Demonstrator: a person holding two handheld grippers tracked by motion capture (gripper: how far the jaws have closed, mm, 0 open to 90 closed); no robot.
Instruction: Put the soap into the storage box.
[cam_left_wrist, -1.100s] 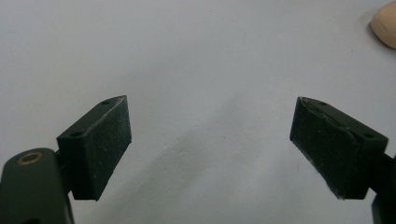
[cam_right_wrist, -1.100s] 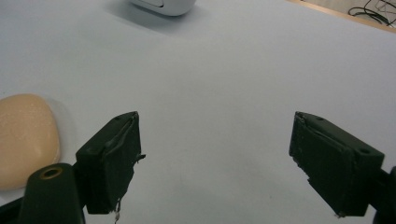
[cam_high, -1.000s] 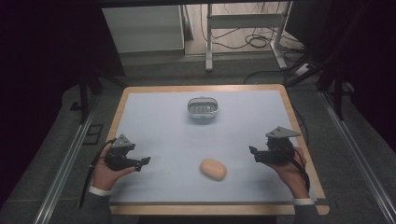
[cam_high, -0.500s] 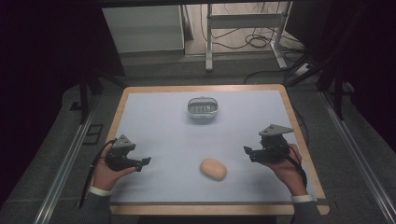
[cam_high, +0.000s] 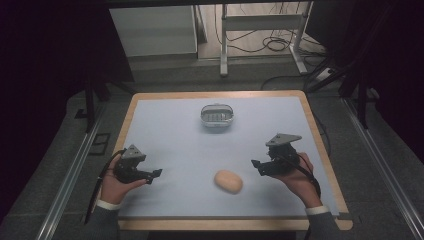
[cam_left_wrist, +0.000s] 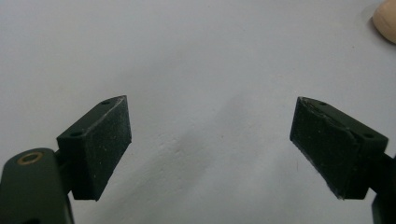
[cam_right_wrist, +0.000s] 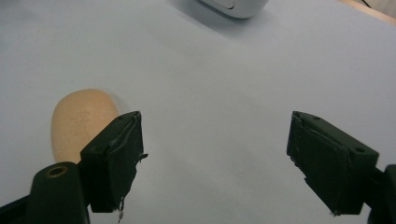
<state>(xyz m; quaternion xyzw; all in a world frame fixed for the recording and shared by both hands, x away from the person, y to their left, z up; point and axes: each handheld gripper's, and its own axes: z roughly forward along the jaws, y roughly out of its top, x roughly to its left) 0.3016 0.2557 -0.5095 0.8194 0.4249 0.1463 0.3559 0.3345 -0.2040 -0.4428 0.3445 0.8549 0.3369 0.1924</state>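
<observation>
Bread roll (cam_high: 228, 181), seemingly, lies free between left hand-held gripper (cam_high: 156, 173) and right hand-held gripper (cam_high: 256, 165), jaws apart

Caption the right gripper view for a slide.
Open right gripper above the table, a tan bread roll beside one of its fingers.

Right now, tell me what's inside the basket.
The basket sits at the table's far side; grey slats show on its floor, nothing more. Its near wall hides the part behind it.

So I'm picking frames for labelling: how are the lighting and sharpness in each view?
High view: table evenly lit, surroundings dark, slightly soft. Left gripper view: pads sharp, bread roll cut off at the corner. Right gripper view: roll crisp, with a soft shadow.
</observation>
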